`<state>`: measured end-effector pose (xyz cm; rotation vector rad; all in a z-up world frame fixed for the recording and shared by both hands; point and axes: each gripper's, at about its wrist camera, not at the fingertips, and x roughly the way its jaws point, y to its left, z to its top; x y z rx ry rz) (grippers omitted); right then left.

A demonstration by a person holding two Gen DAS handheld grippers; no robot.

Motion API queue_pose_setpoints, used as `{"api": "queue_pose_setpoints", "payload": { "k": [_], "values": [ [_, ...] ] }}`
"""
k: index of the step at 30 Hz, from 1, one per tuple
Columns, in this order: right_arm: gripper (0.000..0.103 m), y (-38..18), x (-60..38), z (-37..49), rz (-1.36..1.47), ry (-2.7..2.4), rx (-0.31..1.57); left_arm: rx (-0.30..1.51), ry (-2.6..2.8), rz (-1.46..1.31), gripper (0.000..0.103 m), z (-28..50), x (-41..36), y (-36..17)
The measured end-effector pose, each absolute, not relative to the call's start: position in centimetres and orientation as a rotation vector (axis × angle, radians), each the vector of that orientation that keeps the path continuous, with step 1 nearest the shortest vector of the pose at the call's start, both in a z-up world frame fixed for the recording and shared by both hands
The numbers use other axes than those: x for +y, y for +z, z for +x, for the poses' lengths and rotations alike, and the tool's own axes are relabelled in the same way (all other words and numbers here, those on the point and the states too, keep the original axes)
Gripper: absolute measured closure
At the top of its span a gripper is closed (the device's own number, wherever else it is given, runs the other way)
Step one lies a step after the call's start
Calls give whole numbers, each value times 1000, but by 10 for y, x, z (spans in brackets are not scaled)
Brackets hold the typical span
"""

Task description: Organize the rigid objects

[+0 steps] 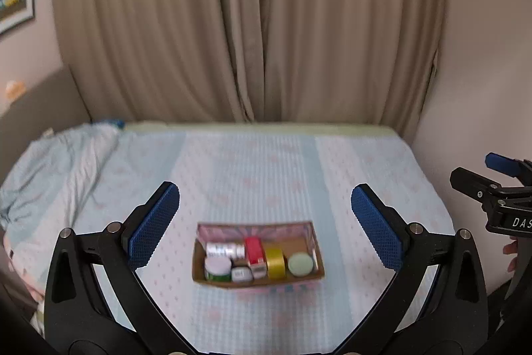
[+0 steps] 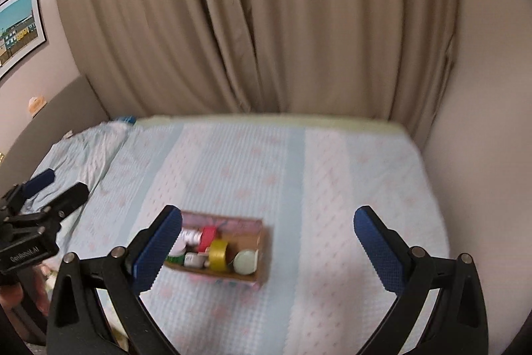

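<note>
A shallow cardboard box [image 1: 316, 250] sits on the bed, holding a yellow tape roll [image 1: 275, 262], a red box [image 1: 254, 252], a pale green round tin [image 1: 301, 263], a silver bottle [image 1: 224, 250], a green jar with a white lid [image 1: 217, 268] and a small white jar [image 1: 241, 274]. The box also shows in the right wrist view [image 2: 262, 255], with the tape roll [image 2: 218, 254] and tin [image 2: 245, 262] inside. My left gripper [image 1: 265, 215] is open and empty, raised above the box. My right gripper [image 2: 267, 238] is open and empty, raised to the box's right.
The bed has a light blue patterned cover [image 1: 266, 162]. A rumpled blue sheet [image 1: 60, 168] lies at its left. Beige curtains [image 1: 249, 22] hang behind. A wall [image 2: 482, 122] borders the bed on the right. A framed picture [image 2: 20, 29] hangs at left.
</note>
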<state>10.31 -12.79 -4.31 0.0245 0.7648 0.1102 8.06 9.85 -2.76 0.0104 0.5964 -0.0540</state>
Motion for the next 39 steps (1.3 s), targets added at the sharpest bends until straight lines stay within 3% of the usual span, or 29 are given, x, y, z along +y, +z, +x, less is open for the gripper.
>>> {"api": "queue_pose_setpoints", "payload": {
  "k": [8, 39],
  "values": [
    [0, -20, -124, 72, -21, 19, 639, 484, -52, 24, 0, 50, 94, -12],
    [0, -8, -132, 53, 18, -38, 592, 463, -62, 21, 0, 32, 93, -5]
  ]
}}
